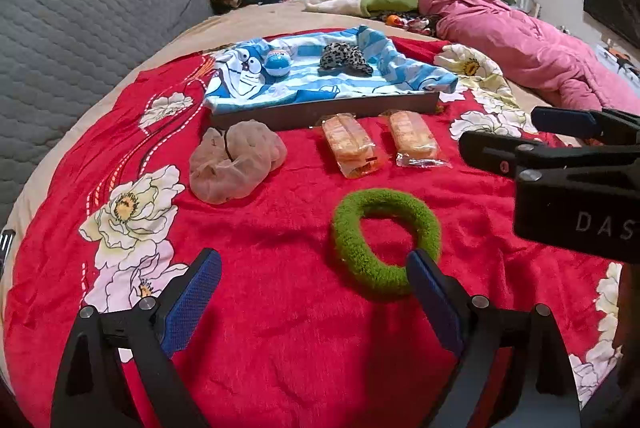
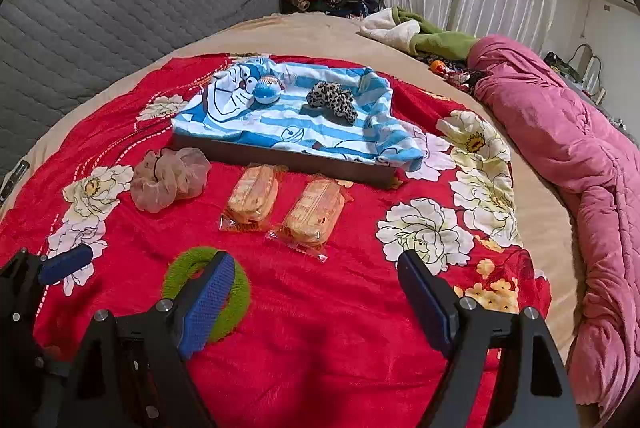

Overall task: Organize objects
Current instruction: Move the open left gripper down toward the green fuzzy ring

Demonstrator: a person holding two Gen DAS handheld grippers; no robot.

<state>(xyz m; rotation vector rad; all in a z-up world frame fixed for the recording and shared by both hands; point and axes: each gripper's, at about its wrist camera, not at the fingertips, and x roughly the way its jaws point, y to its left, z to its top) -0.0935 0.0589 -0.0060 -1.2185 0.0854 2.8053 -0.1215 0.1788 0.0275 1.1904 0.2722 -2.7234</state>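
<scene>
1 green ring [image 1: 385, 242] beside left tool [image 1: 314, 278]

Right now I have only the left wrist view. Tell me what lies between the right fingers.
Observer: Only bare red blanket; the right gripper is wide open.
Operator: Report where the green ring sits from that side.
Observer: The green ring shows behind one of that gripper's fingers, partly hidden. I cannot tell whether they touch.
Operator: Name what lies past the other finger.
Observer: Small yellow flowers printed on the blanket.
</scene>
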